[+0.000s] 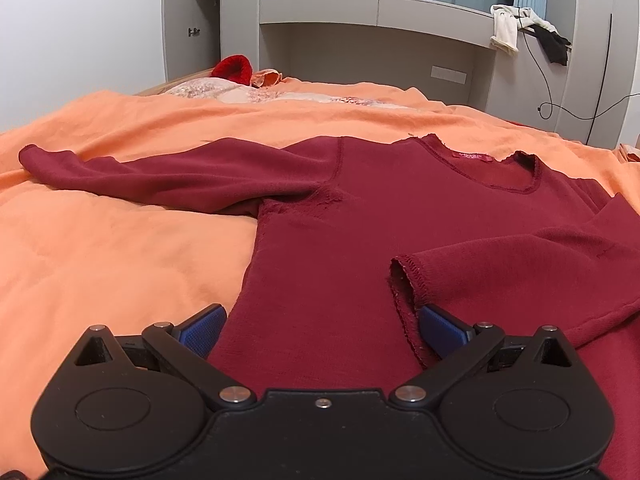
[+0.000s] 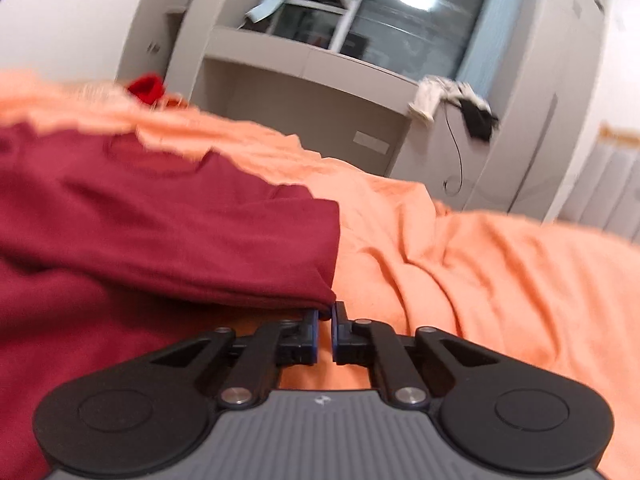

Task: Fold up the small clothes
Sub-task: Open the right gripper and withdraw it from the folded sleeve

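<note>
1. Broadly: bed cover point(image 1: 120, 248), orange, rumpled, filling both wrist views; it bears the garment.
2. Maroon top point(image 1: 340, 216), long-sleeved, laid flat on the cover with its front up. Long axis runs hem to neckline, 6 to 12 o'clock in the left wrist view. One sleeve point(image 1: 132, 172) stretches out toward 9 o'clock; the other sleeve point(image 1: 520, 272) is already turned in across the body, its cuff near the hem.
3. Left gripper point(image 1: 322, 330), fingers wide apart, straddling the hem end of the top; cloth lies between the blue pads point(image 1: 202, 334) but they do not press on it.
4. Right gripper point(image 2: 325, 314), fingers drawn together at the folded side edge of the top point(image 2: 256, 256), whose corner lies at 12 o'clock of the tips. Whether cloth is pinched there cannot be told. Judged: this hand is the nearer to the fold at the garment's right side.
5. Neck label point(image 1: 474, 156), pink, at the collar; lettering too small to read.
6. Small pale emblem point(image 2: 321, 399) on the right gripper's grey body; not legible.
</note>
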`<action>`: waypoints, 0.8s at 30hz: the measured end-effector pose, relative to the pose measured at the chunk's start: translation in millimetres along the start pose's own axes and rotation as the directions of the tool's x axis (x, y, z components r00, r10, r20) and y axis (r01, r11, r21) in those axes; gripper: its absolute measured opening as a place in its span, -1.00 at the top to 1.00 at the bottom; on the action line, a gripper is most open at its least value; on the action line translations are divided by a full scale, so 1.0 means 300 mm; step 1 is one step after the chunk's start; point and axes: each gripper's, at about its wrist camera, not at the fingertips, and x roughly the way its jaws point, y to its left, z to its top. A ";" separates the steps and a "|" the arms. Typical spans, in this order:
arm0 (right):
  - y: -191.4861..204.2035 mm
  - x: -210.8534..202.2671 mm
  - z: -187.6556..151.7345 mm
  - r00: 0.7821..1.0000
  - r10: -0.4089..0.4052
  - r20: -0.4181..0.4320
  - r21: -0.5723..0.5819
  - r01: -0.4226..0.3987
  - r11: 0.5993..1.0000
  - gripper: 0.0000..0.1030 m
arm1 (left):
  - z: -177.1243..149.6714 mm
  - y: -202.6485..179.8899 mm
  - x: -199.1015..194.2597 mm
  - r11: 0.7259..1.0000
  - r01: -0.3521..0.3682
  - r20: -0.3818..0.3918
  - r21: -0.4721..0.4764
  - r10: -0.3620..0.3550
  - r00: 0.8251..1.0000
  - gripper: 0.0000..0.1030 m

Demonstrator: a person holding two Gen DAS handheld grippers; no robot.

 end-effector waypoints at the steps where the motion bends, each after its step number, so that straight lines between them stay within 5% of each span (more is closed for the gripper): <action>1: -0.021 -0.010 0.004 1.000 0.016 0.000 0.057 -0.016 0.998 0.92 | 0.000 -0.001 -0.002 1.000 0.005 0.002 0.000 -0.005 1.000 -0.99; 5: -0.108 -0.034 0.012 0.995 0.102 -0.010 0.293 -0.095 0.951 0.93 | -0.002 -0.008 -0.003 1.000 0.009 0.005 0.009 -0.009 1.000 -0.99; 18: -0.079 0.014 -0.036 0.988 0.104 -0.117 0.279 -0.068 0.958 0.90 | -0.002 -0.009 0.002 1.000 0.010 0.001 0.012 -0.010 1.000 -0.99; 20: -0.080 0.002 -0.032 0.987 0.112 -0.116 0.284 -0.075 0.956 0.75 | 0.001 -0.003 -0.009 1.000 0.007 0.016 -0.006 -0.007 1.000 -0.99; 24: -0.069 -0.034 -0.027 0.986 0.105 -0.133 0.267 -0.066 0.961 0.11 | 0.015 0.017 -0.052 0.999 0.030 0.062 -0.039 -0.027 0.998 -0.99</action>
